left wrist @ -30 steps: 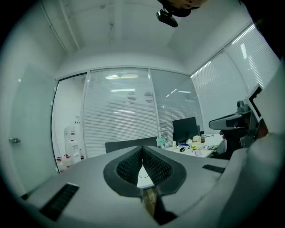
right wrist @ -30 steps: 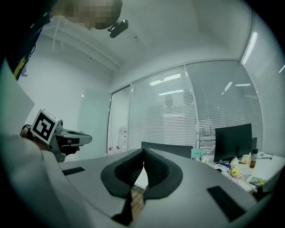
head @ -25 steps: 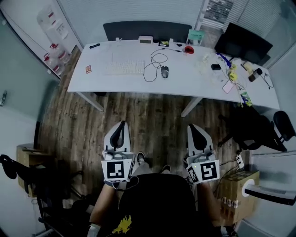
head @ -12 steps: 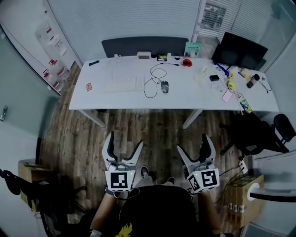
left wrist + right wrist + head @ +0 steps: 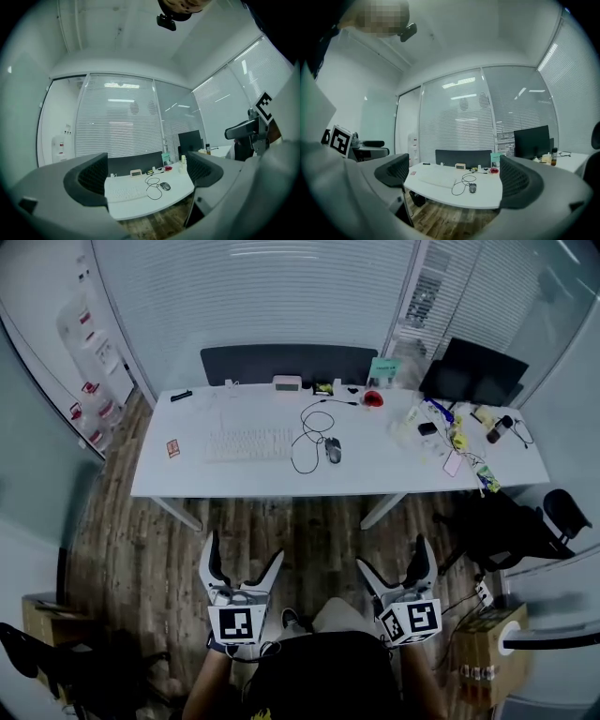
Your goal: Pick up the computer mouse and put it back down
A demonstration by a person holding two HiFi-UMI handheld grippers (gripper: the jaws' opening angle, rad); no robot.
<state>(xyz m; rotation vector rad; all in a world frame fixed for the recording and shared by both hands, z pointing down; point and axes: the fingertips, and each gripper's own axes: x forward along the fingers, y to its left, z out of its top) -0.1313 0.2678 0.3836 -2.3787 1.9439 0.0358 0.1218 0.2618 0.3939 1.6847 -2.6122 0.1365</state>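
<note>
On the far side of the room, the computer mouse (image 5: pixel 334 451) lies on the white desk (image 5: pixel 216 486), near the middle of its top, with its black cable (image 5: pixel 310 435) looped beside it and running toward the back edge. A white keyboard (image 5: pixel 248 444) sits just to the left of the mouse, and a dark monitor (image 5: pixel 473 371) stands at the far right end among small clutter. Near the person, well apart from the desk and over the wooden floor (image 5: pixel 309 526), the left gripper (image 5: pixel 244 551) and the right gripper (image 5: pixel 392 556) are held side by side, both pointing level toward the desk. The jaws of each are opening and already stand wide, with nothing between them; each gripper view shows only the distant desk and mouse framed in the gap. Neither gripper touches anything.
</note>
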